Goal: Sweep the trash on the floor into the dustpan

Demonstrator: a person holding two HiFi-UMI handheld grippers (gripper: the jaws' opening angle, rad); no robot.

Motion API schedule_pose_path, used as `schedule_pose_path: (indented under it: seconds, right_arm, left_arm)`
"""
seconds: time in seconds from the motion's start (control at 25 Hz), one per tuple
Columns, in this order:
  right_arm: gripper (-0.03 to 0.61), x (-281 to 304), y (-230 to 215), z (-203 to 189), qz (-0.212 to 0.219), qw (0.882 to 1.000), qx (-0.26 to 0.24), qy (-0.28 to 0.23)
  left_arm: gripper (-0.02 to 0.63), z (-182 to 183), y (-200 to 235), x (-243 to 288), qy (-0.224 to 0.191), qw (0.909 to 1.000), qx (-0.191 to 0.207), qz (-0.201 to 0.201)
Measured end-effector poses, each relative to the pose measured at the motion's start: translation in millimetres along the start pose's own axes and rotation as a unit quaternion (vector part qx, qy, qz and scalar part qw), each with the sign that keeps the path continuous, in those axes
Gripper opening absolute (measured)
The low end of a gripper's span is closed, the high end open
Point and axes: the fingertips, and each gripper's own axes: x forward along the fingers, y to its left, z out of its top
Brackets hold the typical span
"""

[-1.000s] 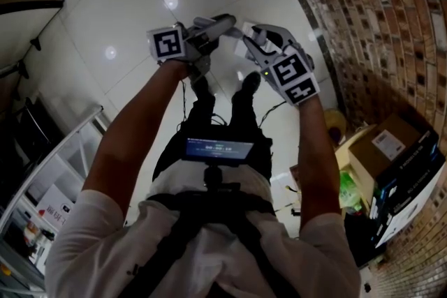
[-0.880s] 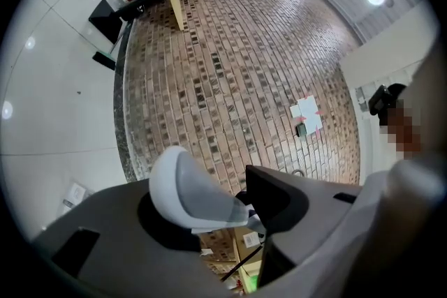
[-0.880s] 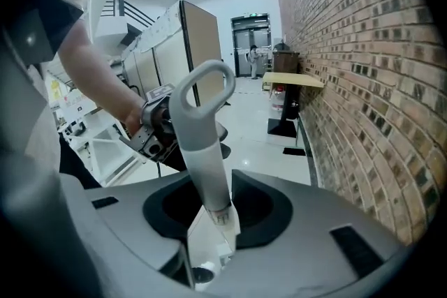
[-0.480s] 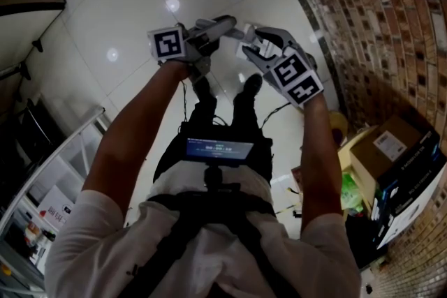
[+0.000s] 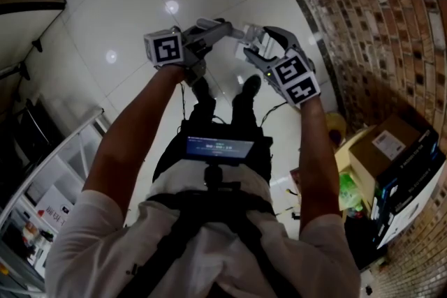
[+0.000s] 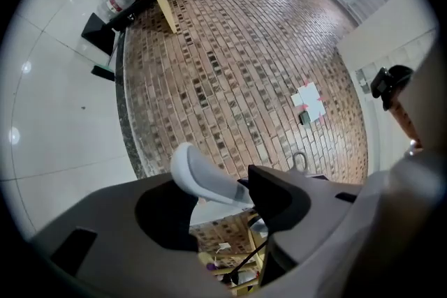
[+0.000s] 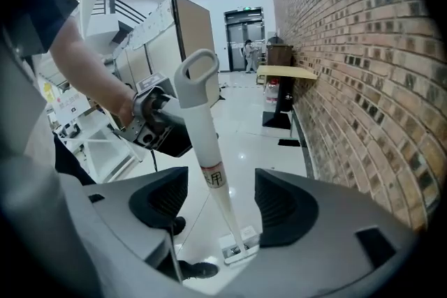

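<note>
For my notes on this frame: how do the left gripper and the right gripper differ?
The left gripper faces the brick wall; the right gripper tilts down at the floor. The white handle stands between the right gripper's jaws, clear of both pads; a pale rounded piece crosses the left gripper's, grip unclear. Shared: both pairs of jaws are opening.

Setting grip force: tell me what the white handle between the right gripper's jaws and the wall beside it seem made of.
Handle: probably plastic, smooth matte white, with a moulded loop on top. Wall: brick or brick facing, rough brown courses with pale joints.
</note>
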Motion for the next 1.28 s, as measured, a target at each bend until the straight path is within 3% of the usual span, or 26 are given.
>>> schedule_pose_path:
  seconds: [0.28, 0.72, 0.88, 1.16, 1.28]
  right_arm:
    - [0.314, -8.6, -11.3, -19.2, -0.051, 0.997, 0.058, -0.013]
    - [0.314, -42.6, -5.0, -54.6, -0.121, 0.987, 0.106, -0.012]
    - [0.314, -55.1, 7.7, -59.3, -0.138, 0.98, 0.139, -0.021]
    - [0.308, -82.0, 38.1, -70.4, -0.148, 0.97, 0.189, -0.036]
    - [0.236, -94.8, 46.8, -78.5, -0.153, 0.971, 0.181, -0.031]
  left_arm:
    - [0.225, -10.0, 4.6, -23.4, 0.013, 0.9976, 0.063, 0.027]
    - [0.225, -44.3, -2.0, -74.0, 0.007, 0.9989, 0.016, 0.043]
    - [0.224, -51.5, -16.8, -84.7, 0.004, 0.9998, 0.008, 0.016]
    - [0.039, -64.4, -65.9, -91.1, 0.004, 0.9979, 0.037, -0.052]
    - [0.003, -72.6, -86.9, -90.9, -0.001, 0.996, 0.058, -0.067]
